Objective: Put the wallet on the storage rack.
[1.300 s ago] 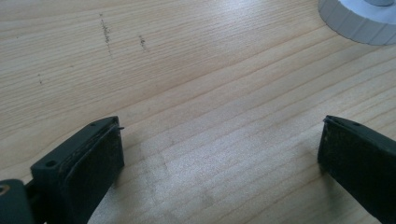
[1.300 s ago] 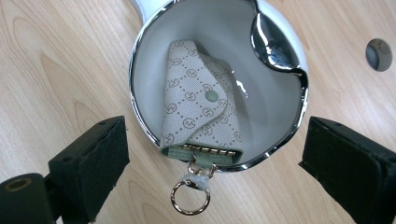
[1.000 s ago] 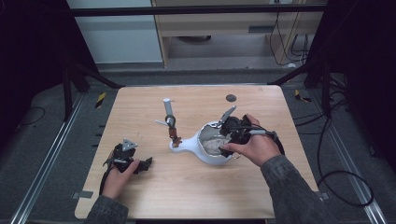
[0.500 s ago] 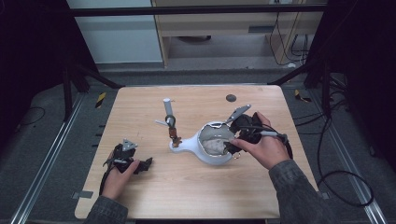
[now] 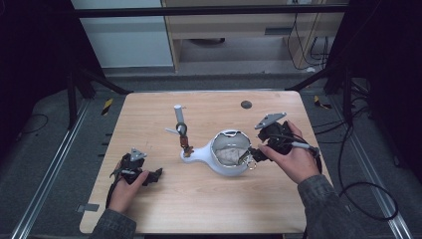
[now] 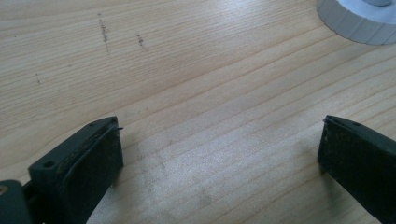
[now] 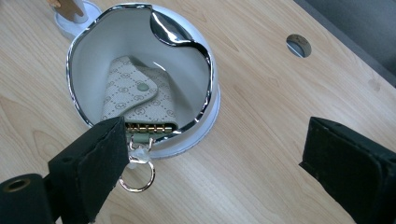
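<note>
The beige monogram-patterned fabric key pouch [image 7: 135, 100] lies inside the white chrome-rimmed dish [image 7: 205, 119] at desk centre, its ring end at six o'clock, towards my right gripper [image 7: 212, 163], the nearer one, whose jaws have just narrowed slightly yet stand apart, empty.

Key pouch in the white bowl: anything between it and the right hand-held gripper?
Nothing visible. The right hand-held gripper is open beside the white bowl, and the key pouch lies exposed inside, its key ring hanging over the rim by one jaw.
</note>
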The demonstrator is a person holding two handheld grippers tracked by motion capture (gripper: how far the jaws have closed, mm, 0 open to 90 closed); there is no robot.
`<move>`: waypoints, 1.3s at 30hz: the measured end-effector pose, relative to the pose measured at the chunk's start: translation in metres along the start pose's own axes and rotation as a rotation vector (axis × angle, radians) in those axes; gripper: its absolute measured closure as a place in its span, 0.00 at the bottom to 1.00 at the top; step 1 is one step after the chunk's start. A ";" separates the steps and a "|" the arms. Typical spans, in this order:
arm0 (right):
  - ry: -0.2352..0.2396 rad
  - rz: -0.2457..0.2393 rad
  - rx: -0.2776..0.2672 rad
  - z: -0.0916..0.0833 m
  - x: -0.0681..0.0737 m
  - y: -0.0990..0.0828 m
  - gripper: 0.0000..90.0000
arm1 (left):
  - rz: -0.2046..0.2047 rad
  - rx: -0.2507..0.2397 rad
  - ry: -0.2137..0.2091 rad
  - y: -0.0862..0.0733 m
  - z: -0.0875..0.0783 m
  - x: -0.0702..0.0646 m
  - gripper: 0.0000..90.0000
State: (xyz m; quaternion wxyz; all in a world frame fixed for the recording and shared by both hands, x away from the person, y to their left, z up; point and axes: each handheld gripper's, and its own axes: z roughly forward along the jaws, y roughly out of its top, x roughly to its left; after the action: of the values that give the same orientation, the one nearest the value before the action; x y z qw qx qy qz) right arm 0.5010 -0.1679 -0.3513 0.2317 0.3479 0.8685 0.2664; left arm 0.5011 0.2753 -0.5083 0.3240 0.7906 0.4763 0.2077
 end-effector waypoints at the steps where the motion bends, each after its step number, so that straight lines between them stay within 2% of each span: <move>1: 0.004 0.006 -0.002 0.000 -0.001 -0.002 0.08 | 0.000 0.000 0.000 0.000 0.000 0.000 0.00; 9: -0.008 0.058 -0.032 0.001 -0.011 -0.020 0.09 | 0.000 0.000 0.000 0.000 0.000 0.000 0.00; 19: -0.017 0.094 -0.041 0.005 -0.017 -0.038 0.08 | 0.000 0.000 0.000 0.000 0.000 0.000 0.00; 29: -0.022 0.151 -0.064 0.010 -0.018 -0.061 0.08 | -0.004 -0.003 0.000 0.000 0.000 0.000 0.00; 39: -0.019 0.221 -0.058 0.022 -0.017 -0.090 0.08 | -0.001 -0.001 0.001 0.000 0.000 0.000 0.00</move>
State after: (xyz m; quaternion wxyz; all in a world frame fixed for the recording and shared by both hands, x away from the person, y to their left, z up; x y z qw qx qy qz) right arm 0.4819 -0.2291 -0.4205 0.2190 0.4371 0.8146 0.3120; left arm 0.5010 0.2751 -0.5084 0.3242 0.7902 0.4767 0.2080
